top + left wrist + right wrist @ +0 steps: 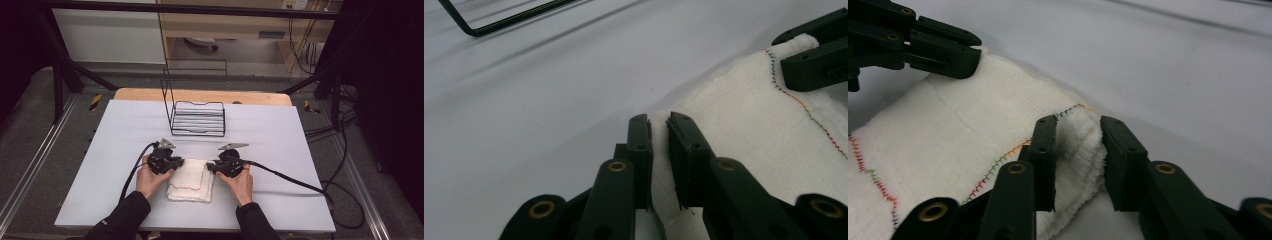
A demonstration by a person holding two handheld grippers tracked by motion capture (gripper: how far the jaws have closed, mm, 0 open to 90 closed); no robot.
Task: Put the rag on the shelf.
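A folded white towel (pixel 192 182) with coloured edge stitching lies on the white table (pixel 285 150) near the front edge. My left gripper (pixel 165 160) sits at the towel's far left corner. In the left gripper view its jaws (pixel 660 120) pinch a thin fold of the towel (pixel 749 130). My right gripper (pixel 227 165) is at the far right corner. In the right gripper view the jaws (pixel 1078 122) press from both sides on the thick layered corner of the towel (pixel 948 130). Each gripper view shows the other gripper, the right (pixel 791 52) and the left (pixel 973 50), on its own corner.
A black wire rack (pixel 197 117) stands behind the towel toward the table's far edge, its corner also in the left gripper view (pixel 499 20). Cables trail from both grippers off the table sides. Bare table lies left, right and ahead of the towel.
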